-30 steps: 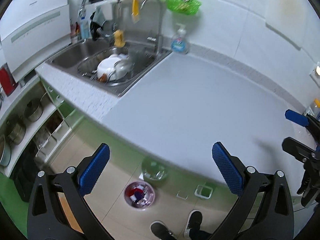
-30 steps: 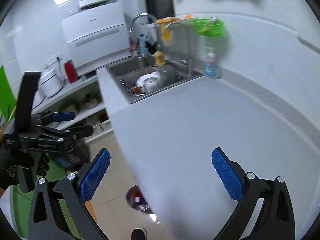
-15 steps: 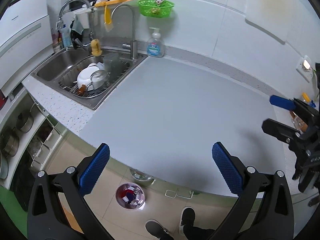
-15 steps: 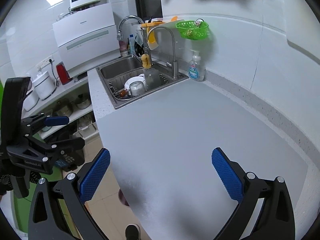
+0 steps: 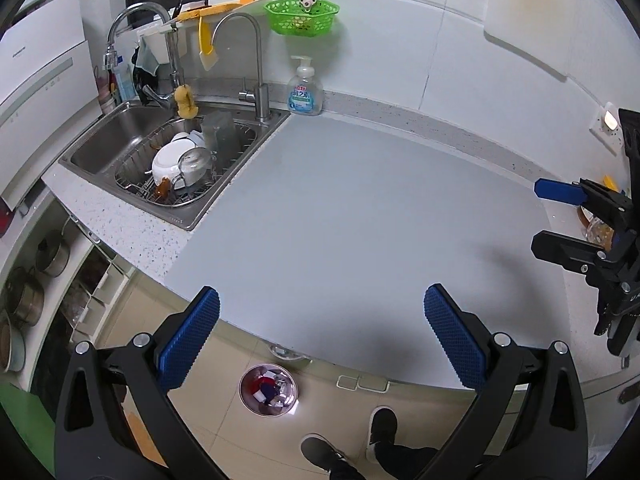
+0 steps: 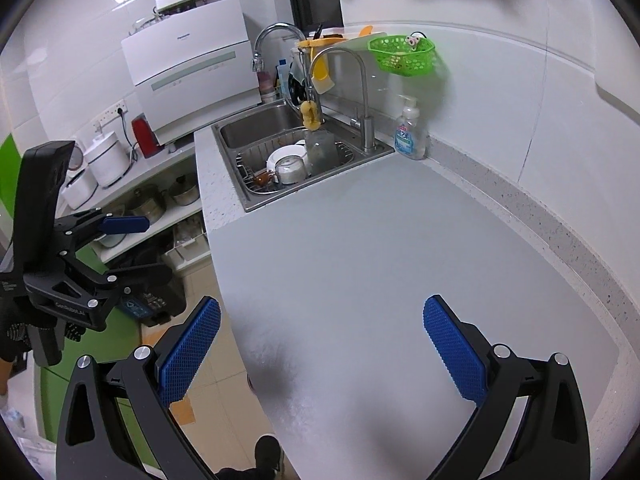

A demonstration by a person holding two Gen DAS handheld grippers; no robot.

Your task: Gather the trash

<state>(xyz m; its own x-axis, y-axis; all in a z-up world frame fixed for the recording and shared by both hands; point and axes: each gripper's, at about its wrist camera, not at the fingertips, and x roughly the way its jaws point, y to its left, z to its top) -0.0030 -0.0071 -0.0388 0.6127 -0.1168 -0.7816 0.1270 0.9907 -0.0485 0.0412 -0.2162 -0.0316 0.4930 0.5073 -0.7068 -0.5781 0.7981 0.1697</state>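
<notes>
Kitchen counter (image 5: 360, 220) now seen from higher and farther back; left gripper (image 5: 316, 336) and right gripper (image 6: 320, 340) held spread, empty. Trash bin (image 5: 268, 390) holds litter; collection judged finished.

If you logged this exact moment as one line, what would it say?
left gripper: open, empty | right gripper: open, empty | grey countertop: no trash seen | round metal bin on floor: holds scraps

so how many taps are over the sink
2: a taller curved tap at the sink's back left, and a slimmer gooseneck tap at its back right corner, beside the soap bottle.
</notes>
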